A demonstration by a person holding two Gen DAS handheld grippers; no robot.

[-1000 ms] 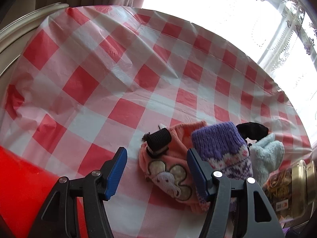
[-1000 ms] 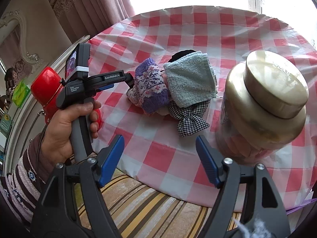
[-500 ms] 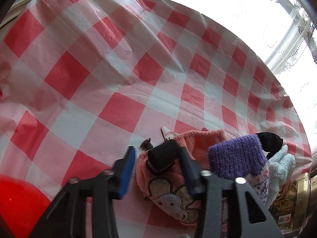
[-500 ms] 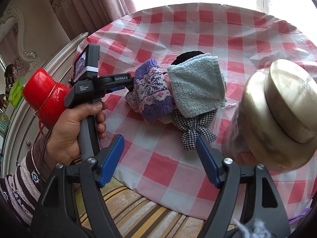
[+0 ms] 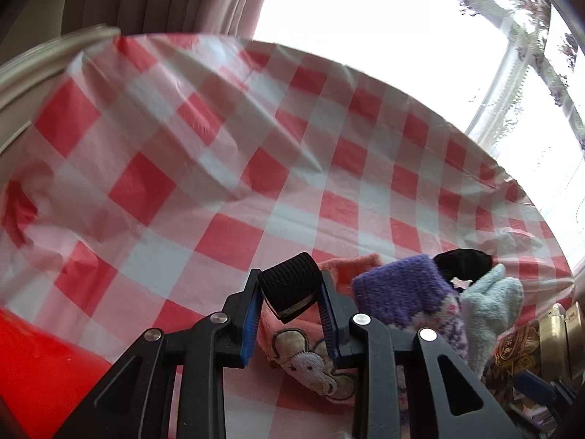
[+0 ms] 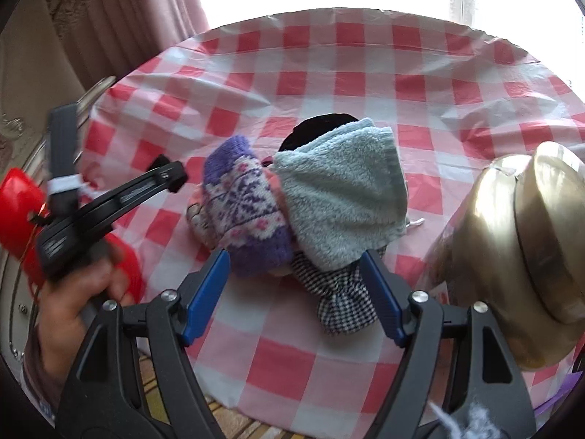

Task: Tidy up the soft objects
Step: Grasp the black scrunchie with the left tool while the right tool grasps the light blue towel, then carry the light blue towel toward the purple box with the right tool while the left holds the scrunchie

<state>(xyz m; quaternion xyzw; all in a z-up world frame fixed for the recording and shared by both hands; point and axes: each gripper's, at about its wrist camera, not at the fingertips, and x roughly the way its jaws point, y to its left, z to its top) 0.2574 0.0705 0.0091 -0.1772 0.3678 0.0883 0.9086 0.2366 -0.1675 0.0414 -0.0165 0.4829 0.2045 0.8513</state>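
Observation:
A pile of soft things lies on the red-and-white checked tablecloth [image 5: 204, 190]. In it are a pink sock with an animal patch [image 5: 307, 358], a purple knitted sock [image 6: 245, 216], a light blue fluffy cloth [image 6: 340, 197], a black item [image 6: 318, 128] and a houndstooth bow [image 6: 340, 296]. My left gripper [image 5: 289, 283] is closing, its blue pads pressing a black ribbed roll [image 5: 289, 274] just above the pink sock. My right gripper [image 6: 294, 256] hangs open over the near side of the pile, holding nothing. A hand [image 6: 73, 300] holds the left gripper.
A jar with a gold lid [image 6: 519, 256] stands right of the pile, close to my right finger. A red container [image 6: 18, 212] sits at the table's left edge. Curtains and a bright window lie behind. The table's near edge [image 6: 292, 424] is below my right gripper.
My left gripper went forward onto the black ribbed roll and closed on it, and the roll now sits raised between the pads. My right gripper moved nearer the pile.

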